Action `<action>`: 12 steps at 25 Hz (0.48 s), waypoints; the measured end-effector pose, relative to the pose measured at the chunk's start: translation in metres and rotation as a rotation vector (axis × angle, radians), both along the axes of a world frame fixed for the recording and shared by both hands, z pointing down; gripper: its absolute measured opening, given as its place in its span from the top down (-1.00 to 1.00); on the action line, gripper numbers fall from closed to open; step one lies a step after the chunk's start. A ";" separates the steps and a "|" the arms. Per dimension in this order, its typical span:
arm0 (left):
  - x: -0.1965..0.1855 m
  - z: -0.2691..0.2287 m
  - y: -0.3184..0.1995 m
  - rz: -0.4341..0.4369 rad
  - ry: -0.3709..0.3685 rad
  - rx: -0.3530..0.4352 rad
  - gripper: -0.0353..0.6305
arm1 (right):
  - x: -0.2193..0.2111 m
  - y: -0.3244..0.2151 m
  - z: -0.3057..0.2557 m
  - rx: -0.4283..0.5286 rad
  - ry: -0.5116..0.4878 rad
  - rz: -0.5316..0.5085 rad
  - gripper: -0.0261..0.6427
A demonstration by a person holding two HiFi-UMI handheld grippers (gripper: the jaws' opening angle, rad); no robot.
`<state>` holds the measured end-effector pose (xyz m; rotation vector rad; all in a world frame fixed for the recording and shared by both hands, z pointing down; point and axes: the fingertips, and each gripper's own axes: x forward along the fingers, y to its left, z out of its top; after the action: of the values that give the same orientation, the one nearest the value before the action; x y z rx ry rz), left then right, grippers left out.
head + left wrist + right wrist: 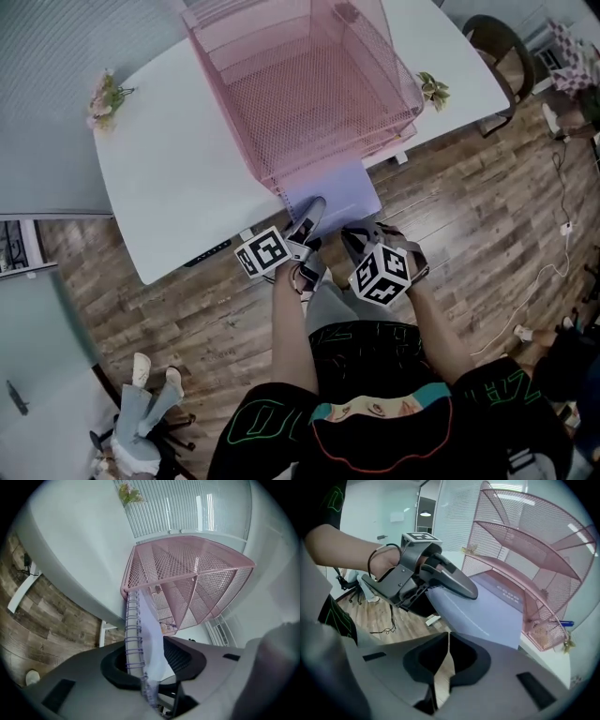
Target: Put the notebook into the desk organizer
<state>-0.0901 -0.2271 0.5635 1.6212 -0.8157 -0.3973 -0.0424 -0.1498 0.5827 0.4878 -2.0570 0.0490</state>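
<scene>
The pink mesh desk organizer (309,84) (187,578) (525,550) stands on the white table (169,178). A lavender spiral notebook (333,192) (150,634) (487,616) lies partly inside its bottom shelf and sticks out over the table's front edge. My left gripper (309,217) (145,653) (459,585) is open, with the notebook's spiral edge between its jaws, one finger above the cover and one below. My right gripper (356,242) (446,656) hovers just off the notebook's near right corner. It is shut and holds nothing.
Small flower sprigs lie at the table's left end (106,97) and right of the organizer (432,90). A blue pen (565,623) rests in the organizer's lower corner. A dark chair (502,47) stands at the far right, and cables (553,253) run over the wood floor.
</scene>
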 end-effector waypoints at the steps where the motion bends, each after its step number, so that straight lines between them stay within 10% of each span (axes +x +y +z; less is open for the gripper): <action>1: 0.000 -0.001 0.001 0.010 -0.008 0.006 0.40 | -0.002 -0.002 -0.002 0.008 -0.005 0.005 0.87; 6: -0.012 0.002 0.012 0.037 -0.063 0.014 0.06 | -0.010 -0.011 -0.003 0.033 -0.002 0.025 0.88; 12: -0.031 0.005 0.029 0.087 -0.169 0.011 0.22 | -0.020 -0.027 -0.009 0.075 -0.020 0.054 0.88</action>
<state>-0.1216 -0.1981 0.5685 1.7110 -0.8671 -0.2058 -0.0628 -0.1768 0.5738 0.5916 -2.0704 0.0092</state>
